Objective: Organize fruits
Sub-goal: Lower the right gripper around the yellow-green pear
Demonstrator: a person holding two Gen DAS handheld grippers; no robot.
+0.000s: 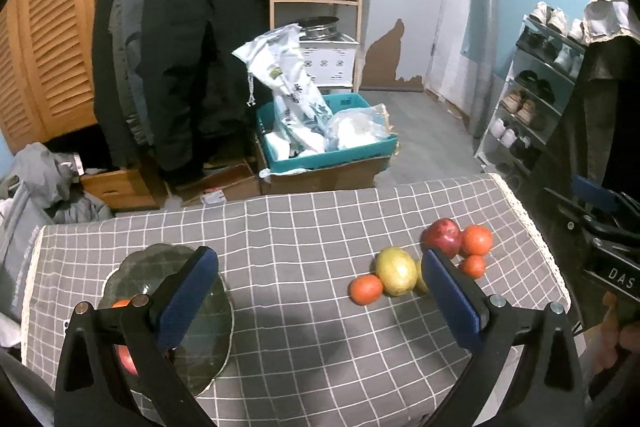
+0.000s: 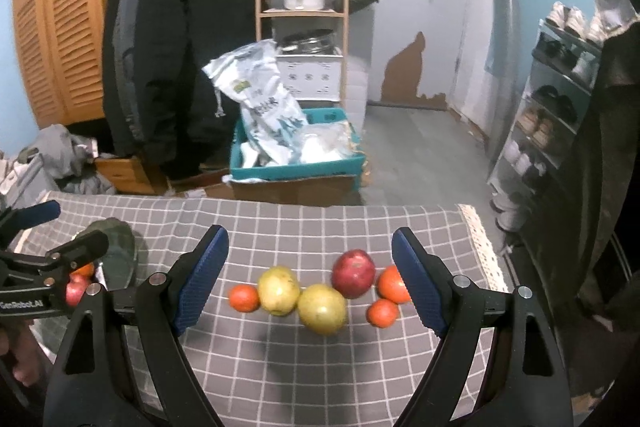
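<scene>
Left gripper [image 1: 320, 279] wide open, empty, over grey checked cloth [image 1: 300, 227], glass plate [image 1: 208, 339] under its left finger. Right gripper [image 2: 308, 267] wide open, empty, hovering above loose fruits: oranges [image 2: 244, 298], yellow pears [image 2: 321, 309], red apple [image 2: 354, 273].

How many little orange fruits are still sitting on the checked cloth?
3. One small round orange fruit lies at the left end of the pile, one at the front right, one behind it beside the dark red apple. More may be hidden.
</scene>
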